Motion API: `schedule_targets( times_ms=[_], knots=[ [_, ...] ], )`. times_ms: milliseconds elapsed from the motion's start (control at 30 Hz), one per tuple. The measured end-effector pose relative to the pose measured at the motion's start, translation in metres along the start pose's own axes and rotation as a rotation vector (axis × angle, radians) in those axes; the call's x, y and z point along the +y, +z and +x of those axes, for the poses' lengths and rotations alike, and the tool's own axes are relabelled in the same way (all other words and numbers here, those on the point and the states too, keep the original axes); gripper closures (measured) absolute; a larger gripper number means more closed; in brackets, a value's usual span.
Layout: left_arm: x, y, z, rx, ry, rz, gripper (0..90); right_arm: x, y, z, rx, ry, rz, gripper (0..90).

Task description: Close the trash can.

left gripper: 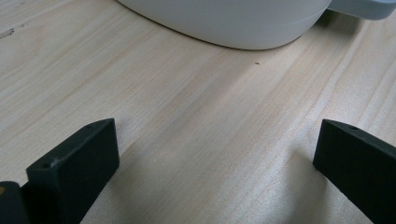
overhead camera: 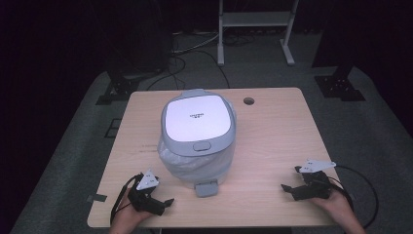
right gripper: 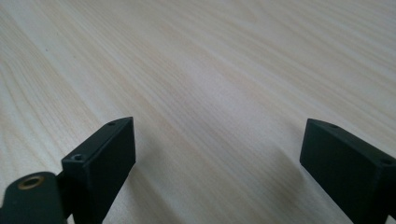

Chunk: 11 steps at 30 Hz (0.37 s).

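At table centre sits the pedal bin [overhead camera: 197, 139], lid down, liner bag showing under the rim, pedal facing the person. Left gripper [overhead camera: 164, 201] rests near the front-left edge, right gripper [overhead camera: 290, 184] front-right, both w/ jaws spread & empty, well apart from bin — prob. parked clear before approach.

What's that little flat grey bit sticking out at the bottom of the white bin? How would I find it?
Start at the pale wooden table. In its middle stands a white, grey-rimmed pedal bin. The small grey foot pedal pokes out at its base, lying flat on the wood.
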<state>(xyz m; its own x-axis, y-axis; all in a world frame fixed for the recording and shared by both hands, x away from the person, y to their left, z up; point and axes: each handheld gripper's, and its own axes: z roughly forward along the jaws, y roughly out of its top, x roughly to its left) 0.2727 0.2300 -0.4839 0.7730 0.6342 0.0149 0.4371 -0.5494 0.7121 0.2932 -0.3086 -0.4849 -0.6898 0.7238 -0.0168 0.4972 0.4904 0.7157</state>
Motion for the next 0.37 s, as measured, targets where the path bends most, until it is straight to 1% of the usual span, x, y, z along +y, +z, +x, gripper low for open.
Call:
schedule_targets(
  times_ms=[67, 133, 367],
  knots=[
    [0.0000, 0.0000, 0.0000, 0.000, 0.000, 0.000, 0.0, -0.0008, 0.0014, 0.0012, 0.015, 0.009, -0.010, 9.5],
    [0.0000, 0.0000, -0.0001, 0.000, 0.000, 0.000, 0.0, -0.0009, 0.0022, 0.0014, 0.019, 0.012, -0.014, 9.4],
    [0.0000, 0.0000, -0.0001, 0.000, 0.000, 0.000, 0.0, -0.0011, 0.0028, 0.0013, 0.018, 0.016, -0.019, 9.4]
  ],
)
